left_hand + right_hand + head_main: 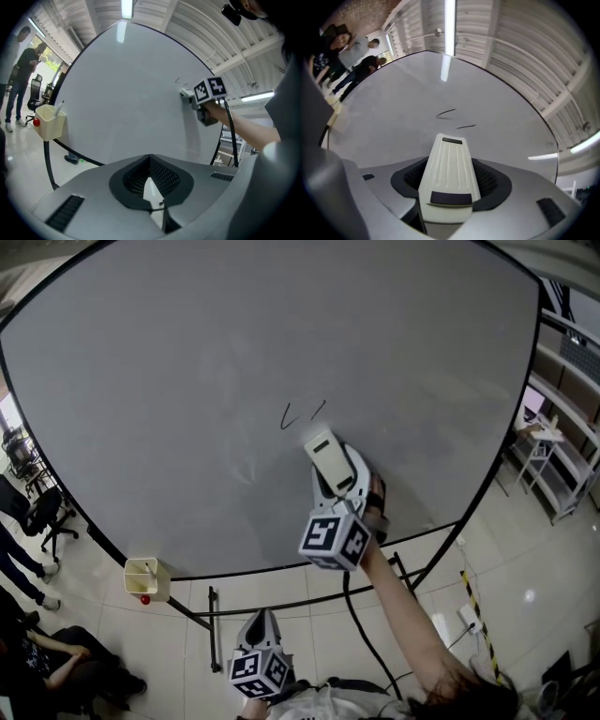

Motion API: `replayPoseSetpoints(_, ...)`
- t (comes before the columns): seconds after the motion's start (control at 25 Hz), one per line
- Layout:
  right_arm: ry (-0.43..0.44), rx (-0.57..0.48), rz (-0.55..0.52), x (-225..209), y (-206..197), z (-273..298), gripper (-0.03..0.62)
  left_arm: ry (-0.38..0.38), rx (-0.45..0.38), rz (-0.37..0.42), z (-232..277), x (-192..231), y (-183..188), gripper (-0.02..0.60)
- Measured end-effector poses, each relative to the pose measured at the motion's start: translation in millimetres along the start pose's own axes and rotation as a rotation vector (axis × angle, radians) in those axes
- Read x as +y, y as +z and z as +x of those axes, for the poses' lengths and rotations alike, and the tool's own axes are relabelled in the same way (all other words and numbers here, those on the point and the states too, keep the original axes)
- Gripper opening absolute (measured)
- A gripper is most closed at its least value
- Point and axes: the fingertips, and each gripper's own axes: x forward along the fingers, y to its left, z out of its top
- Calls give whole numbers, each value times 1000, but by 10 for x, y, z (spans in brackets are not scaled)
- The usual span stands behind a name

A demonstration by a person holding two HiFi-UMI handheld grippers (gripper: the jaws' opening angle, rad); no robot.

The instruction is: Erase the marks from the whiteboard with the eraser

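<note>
The big grey whiteboard (187, 381) carries two short dark marks (302, 413) near its middle. My right gripper (330, 470) is shut on a cream ribbed eraser (325, 454), whose tip sits just below and right of the marks. In the right gripper view the eraser (449, 168) points up at the two strokes (446, 113), a short way off them. My left gripper (264, 634) hangs low, below the board's bottom edge, with its jaws together and nothing held. The left gripper view shows the right gripper (190, 96) against the board beside the marks (178, 80).
A cream holder box (147, 577) with a pen hangs at the board's lower left edge. The black stand frame (281, 601) runs under the board. People and an office chair (42, 521) are at the left, white shelving (562, 456) at the right.
</note>
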Motion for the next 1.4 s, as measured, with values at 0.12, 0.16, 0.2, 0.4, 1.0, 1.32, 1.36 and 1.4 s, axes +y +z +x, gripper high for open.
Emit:
replayPoseSetpoints(0.12,62,33,-126,494,-216,-99,290,10,2,-4,-55,41,7,-5)
replayPoseSetpoints(0.16,52,32,-128,433,-200,-77,290,14,4,-5,-75,58,-1,-5)
replayPoseSetpoints(0.2,32,25,-108,278,-134,-30,290,19,6,-7,-92,79,-14,-5)
replayPoseSetpoints(0.4,-94,-32,120,-944,567,258,290,27,17,-7,-143,128,-61,-5)
replayPoseSetpoints(1.0,-56,-12,28,-244,366,169,289,40,11,-18,-205,209,-57,-5)
replayPoseSetpoints(1.32,-139,-68,125,-701,748,229,291,52,3,-19,-237,267,-46,-5)
replayPoseSetpoints(1.36,-105,-53,71,-387,590,174,291,56,1,-19,-235,289,-38,-5)
replayPoseSetpoints(1.4,-66,-37,9,-50,415,112,293,59,-1,-20,-233,304,-26,-5)
